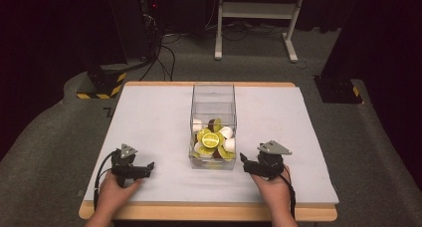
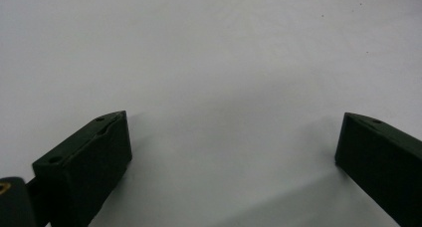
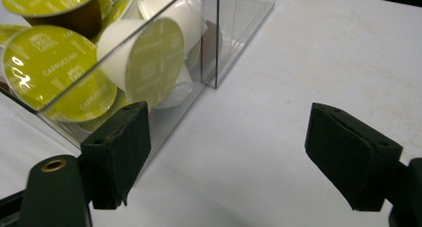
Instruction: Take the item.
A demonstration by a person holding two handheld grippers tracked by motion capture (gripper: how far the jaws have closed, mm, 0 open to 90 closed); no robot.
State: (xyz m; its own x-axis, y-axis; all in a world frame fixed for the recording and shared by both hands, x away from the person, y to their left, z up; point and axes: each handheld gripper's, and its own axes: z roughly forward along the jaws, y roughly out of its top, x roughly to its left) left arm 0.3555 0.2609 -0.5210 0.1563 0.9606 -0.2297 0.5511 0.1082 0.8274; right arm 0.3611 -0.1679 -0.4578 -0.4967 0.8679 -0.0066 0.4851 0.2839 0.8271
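Note:
A clear plastic box [image 1: 213, 95] stands in the middle of the white table top [image 1: 149, 112]; its near half holds several coffee capsules [image 1: 211, 140] with lime-green lids and white or brown bodies. My left gripper [image 1: 149, 166] rests on the table left of the box, open, with bare table between its jaws [image 2: 234, 152]. My right gripper [image 1: 244, 160] lies just right of the box's near corner, open and holding nothing. In the right gripper view [image 3: 226, 152] the capsules [image 3: 149, 62] press against the box wall [image 3: 219, 43] close to the left jaw.
The table's wooden front edge [image 1: 209, 212] runs under my hands. Beyond the far edge lie grey carpet, a white desk frame [image 1: 259, 18], black cables [image 1: 164, 53] and yellow-black striped bases [image 1: 102, 82].

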